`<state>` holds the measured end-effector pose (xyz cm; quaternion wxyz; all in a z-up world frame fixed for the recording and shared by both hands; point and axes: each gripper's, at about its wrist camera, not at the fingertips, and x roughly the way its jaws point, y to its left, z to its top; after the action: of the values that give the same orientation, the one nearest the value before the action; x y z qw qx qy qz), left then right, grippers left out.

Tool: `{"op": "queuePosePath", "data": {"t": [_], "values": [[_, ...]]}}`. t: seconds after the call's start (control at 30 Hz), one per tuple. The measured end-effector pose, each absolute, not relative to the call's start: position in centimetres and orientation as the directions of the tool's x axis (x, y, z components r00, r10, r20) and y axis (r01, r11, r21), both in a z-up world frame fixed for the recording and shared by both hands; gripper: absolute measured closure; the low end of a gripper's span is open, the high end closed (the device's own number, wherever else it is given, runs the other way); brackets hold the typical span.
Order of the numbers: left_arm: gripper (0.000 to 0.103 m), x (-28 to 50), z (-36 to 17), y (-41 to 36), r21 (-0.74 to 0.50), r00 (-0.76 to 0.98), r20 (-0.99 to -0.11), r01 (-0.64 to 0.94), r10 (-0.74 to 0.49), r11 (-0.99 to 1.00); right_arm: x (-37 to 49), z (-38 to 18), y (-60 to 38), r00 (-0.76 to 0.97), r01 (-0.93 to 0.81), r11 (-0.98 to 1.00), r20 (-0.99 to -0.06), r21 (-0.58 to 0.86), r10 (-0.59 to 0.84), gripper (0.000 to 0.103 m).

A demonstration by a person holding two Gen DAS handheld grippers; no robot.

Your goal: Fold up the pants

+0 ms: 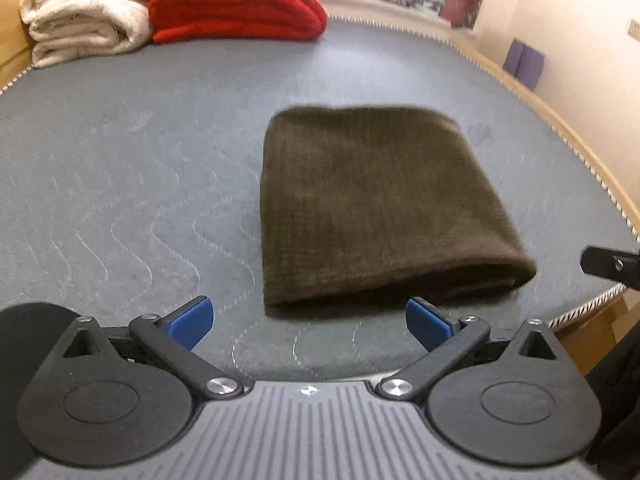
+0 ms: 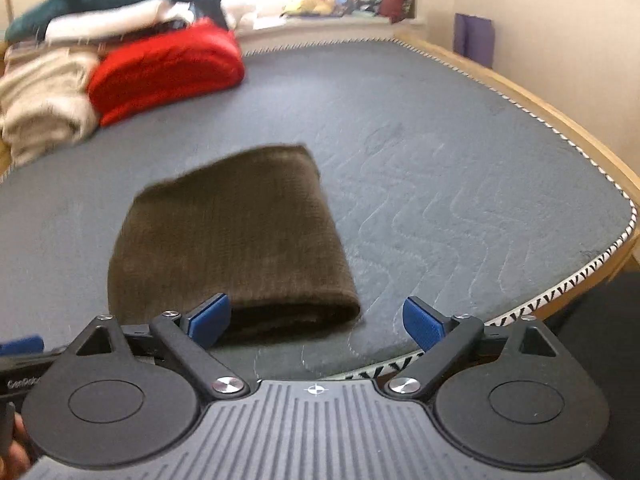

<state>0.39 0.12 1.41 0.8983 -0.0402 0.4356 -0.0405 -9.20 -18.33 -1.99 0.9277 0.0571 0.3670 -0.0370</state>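
The dark brown pants [image 1: 376, 204] lie folded into a compact rectangle on the grey quilted mattress [image 1: 132, 184]. They also show in the right wrist view [image 2: 228, 240]. My left gripper [image 1: 308, 322] is open and empty, just in front of the near folded edge. My right gripper [image 2: 318, 322] is open and empty, near the fold's near right corner. Part of the right gripper [image 1: 610, 266] shows at the right edge of the left wrist view. A blue fingertip [image 2: 22, 345] of the left gripper shows at the left edge of the right wrist view.
A folded red blanket [image 1: 236, 4] and a cream blanket [image 1: 88, 12] are stacked at the far left of the mattress. The wooden bed frame [image 2: 568, 120] runs along the right side. A purple object [image 1: 524, 62] leans on the wall.
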Motion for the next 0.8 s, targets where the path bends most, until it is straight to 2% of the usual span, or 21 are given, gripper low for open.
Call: {"op": "queuePosePath", "data": {"t": [0.17, 0.23, 0.33, 0.8], "values": [[0.0, 2.0, -0.4, 0.0, -0.108, 0.604, -0.79, 0.032, -0.106, 0.994, -8.3, -4.7, -17.3, 0.736, 0.063, 0.998, -0.676, 0.028, -0.027, 0.01], [0.0, 2.7, -0.9, -0.3, -0.091, 0.61, -0.787, 0.035, -0.093, 0.995, -7.4, -6.0, -17.0, 0.699, 0.069, 0.998, -0.713, -0.011, -0.056, 0.01], [0.0, 3.5, -1.7, -0.8, -0.064, 0.612, -0.787, 0.039, -0.075, 0.997, -6.4, -6.2, -17.0, 0.703, 0.079, 0.996, -0.711, 0.049, -0.02, 0.01], [0.0, 4.2, -2.9, -1.0, -0.072, 0.587, -0.805, 0.049, -0.087, 0.996, -4.7, -7.5, -15.1, 0.687, 0.05, 0.998, -0.727, 0.025, -0.017, 0.01]]}}
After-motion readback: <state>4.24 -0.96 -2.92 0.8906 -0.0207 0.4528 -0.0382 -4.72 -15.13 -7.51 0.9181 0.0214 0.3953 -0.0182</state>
